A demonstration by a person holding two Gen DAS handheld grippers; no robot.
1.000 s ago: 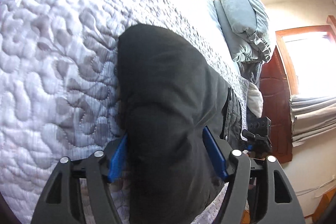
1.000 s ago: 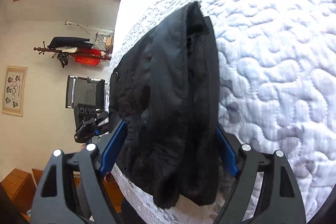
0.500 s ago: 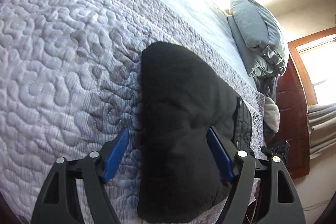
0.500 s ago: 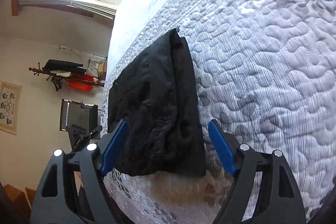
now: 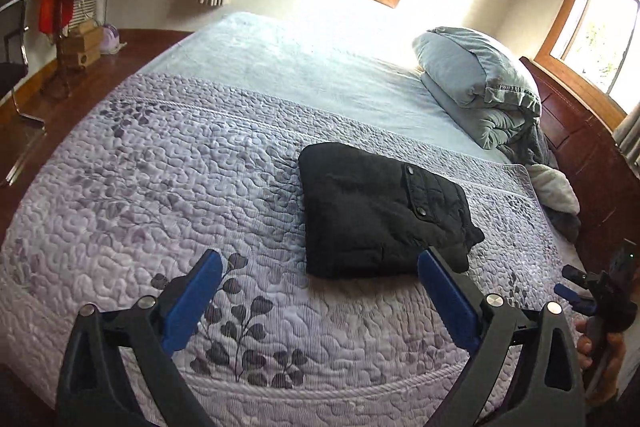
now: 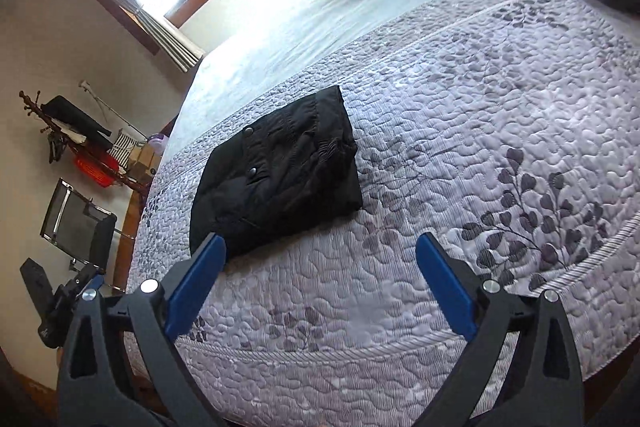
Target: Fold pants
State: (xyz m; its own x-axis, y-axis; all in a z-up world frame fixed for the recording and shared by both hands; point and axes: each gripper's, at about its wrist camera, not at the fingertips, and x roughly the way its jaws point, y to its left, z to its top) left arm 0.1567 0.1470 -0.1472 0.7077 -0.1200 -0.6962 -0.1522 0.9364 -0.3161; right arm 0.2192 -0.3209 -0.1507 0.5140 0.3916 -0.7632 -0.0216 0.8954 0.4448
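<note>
— Black quilted pants [image 5: 380, 211], folded into a compact snap-buttoned bundle, lie on the lilac leaf-stitched bed quilt [image 5: 160, 187], near its front edge.

— And the tongs?

— Left tongs [image 5: 320, 291] and right tongs [image 6: 320, 279] have just been opening; both gape wide, empty, clear of the cloth.

— Handling?

— Likely soft, puffy and light; layers may slide, so pinch all layers together at a folded edge.

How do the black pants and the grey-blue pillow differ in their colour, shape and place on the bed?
The black pants are dark, folded into a flat packet on the purple quilt near the foot. The grey-blue pillow is pale, puffy and lies on bunched bedding at the head. Both rest on the bed, and no gripper touches either.
</note>
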